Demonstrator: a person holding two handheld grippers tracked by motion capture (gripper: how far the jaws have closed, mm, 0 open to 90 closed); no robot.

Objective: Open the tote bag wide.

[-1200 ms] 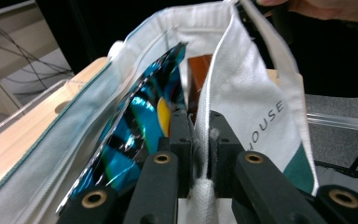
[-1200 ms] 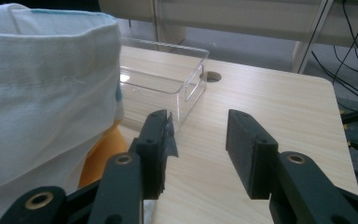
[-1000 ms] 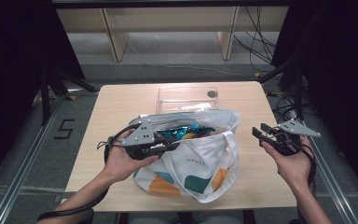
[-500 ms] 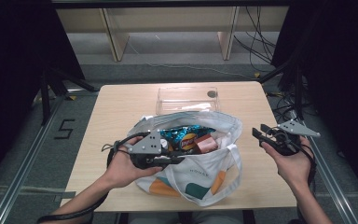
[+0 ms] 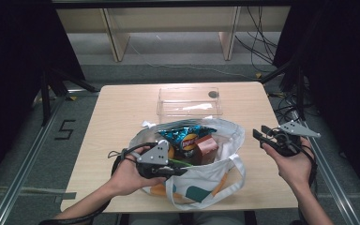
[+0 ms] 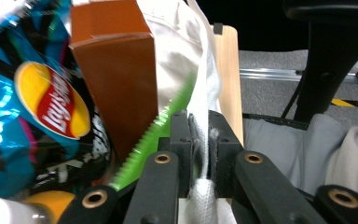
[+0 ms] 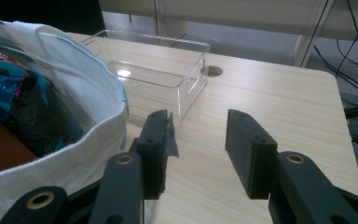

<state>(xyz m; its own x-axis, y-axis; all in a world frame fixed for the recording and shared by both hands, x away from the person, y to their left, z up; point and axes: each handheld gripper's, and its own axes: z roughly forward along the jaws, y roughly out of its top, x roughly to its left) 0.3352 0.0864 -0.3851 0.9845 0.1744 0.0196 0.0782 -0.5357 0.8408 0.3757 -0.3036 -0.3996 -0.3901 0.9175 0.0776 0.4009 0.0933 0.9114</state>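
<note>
A white tote bag (image 5: 201,180) stands on the table's near half, its mouth open. Inside it are a blue chip bag (image 5: 185,136), a brown box (image 5: 207,147) and an orange item. My left gripper (image 5: 180,171) is shut on the bag's near rim. In the left gripper view the white fabric (image 6: 177,42) is pinched between the pads of the left gripper (image 6: 200,135), beside the brown box (image 6: 116,79), the chip bag (image 6: 37,93) and a green strip (image 6: 154,140). My right gripper (image 5: 261,136) hovers to the right of the bag. In its own view the right gripper (image 7: 198,140) is open with nothing between the jaws.
A clear plastic container (image 5: 190,101) sits behind the bag on the wooden table (image 5: 122,117), next to a round hole (image 7: 214,71). Shelf legs and cables lie on the floor beyond. A metal rail runs along each side of the table.
My left gripper has drawn the bag's rim toward the person and downward, so the bag's mouth gapes wider and the snacks show more. The right gripper has stayed put.
</note>
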